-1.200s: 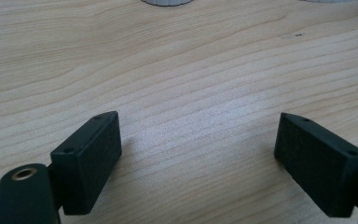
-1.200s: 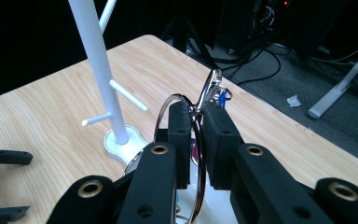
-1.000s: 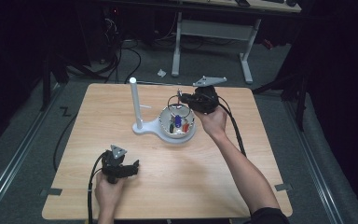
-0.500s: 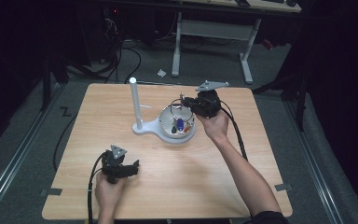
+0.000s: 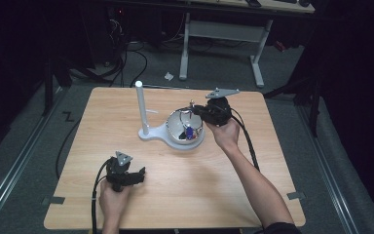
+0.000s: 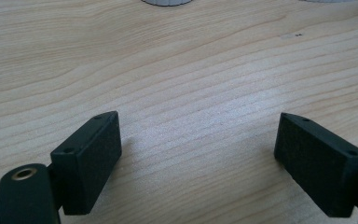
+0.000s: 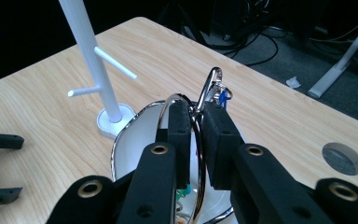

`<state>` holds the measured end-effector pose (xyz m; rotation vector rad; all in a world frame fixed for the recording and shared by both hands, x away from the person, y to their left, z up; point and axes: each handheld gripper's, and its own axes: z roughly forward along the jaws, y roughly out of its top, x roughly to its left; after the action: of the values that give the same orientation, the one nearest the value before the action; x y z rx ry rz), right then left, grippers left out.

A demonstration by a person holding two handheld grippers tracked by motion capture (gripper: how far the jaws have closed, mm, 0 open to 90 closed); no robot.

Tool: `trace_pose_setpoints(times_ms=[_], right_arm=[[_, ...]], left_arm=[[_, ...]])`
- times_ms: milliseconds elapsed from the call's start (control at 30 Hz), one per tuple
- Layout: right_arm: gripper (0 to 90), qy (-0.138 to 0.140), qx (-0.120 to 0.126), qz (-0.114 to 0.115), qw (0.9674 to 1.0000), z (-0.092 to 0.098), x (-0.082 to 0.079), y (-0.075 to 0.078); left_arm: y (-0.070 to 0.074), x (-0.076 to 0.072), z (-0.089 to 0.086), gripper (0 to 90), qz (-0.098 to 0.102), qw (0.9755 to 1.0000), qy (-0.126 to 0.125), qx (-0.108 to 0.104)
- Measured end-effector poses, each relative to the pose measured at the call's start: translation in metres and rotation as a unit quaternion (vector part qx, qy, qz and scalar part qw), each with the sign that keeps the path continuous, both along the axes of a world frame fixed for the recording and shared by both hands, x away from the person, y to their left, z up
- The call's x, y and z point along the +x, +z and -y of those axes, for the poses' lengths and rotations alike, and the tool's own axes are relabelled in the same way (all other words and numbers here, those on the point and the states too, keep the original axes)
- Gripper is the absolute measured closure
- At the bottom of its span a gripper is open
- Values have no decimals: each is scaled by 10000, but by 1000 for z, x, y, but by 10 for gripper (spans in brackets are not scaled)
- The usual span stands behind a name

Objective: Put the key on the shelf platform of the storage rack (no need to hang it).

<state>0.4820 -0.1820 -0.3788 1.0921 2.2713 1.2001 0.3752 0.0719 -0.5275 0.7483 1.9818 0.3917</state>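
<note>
While pinched between the black jaws of the right gripper (image 7: 196,112), hangs just above the bowl: a thin silver metal key ring with a snap clip (image 7: 212,80), clip end poking up past the jaw tips. Clamped tight on the wire loop, jaws nearly touching. Held over the far rim of a white bowl with a shiny chrome edge (image 7: 116,144), near the middle of the pale wooden table (image 5: 175,195). Seen from the high view, right gripper (image 5: 202,113) at the bowl's (image 5: 175,127) right side, hand wrapped around it from behind.

Judged light, stiff and springy, also smooth and slippery. Likely to swivel or slide in a grip on bare wire. Best taken across the loop close to the clip, as now, leaving open ring free to slip over a peg. Not fragile, but apt to swing and snag.

Beside the bowl, a tall white plastic stand with thin side pegs (image 7: 91,51), upright on a base joined to the bowl. Small coloured items inside the bowl, one blue (image 5: 189,132), too small to identify.

Near the front left, the left gripper (image 5: 137,175) resting low on the table, jaws spread wide around nothing but bare wood (image 6: 198,154).
</note>
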Motion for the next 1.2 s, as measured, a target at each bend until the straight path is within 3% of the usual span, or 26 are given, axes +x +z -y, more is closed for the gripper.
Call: trace_pose_setpoints(times_ms=[700,967,1200], right_arm=[[824,-111,-78,-298,9995,-7,12,-24],[826,-117,-112,-422,9990,-12,16,-34],[826,-109,-134,-433,9989,-13,17,-38]], left_arm=[[1,0,1,151,-28,10000,20,-54],[0,0,-1,151,3,10000,-54,17],[0,0,0,151,2,10000,-49,11]])
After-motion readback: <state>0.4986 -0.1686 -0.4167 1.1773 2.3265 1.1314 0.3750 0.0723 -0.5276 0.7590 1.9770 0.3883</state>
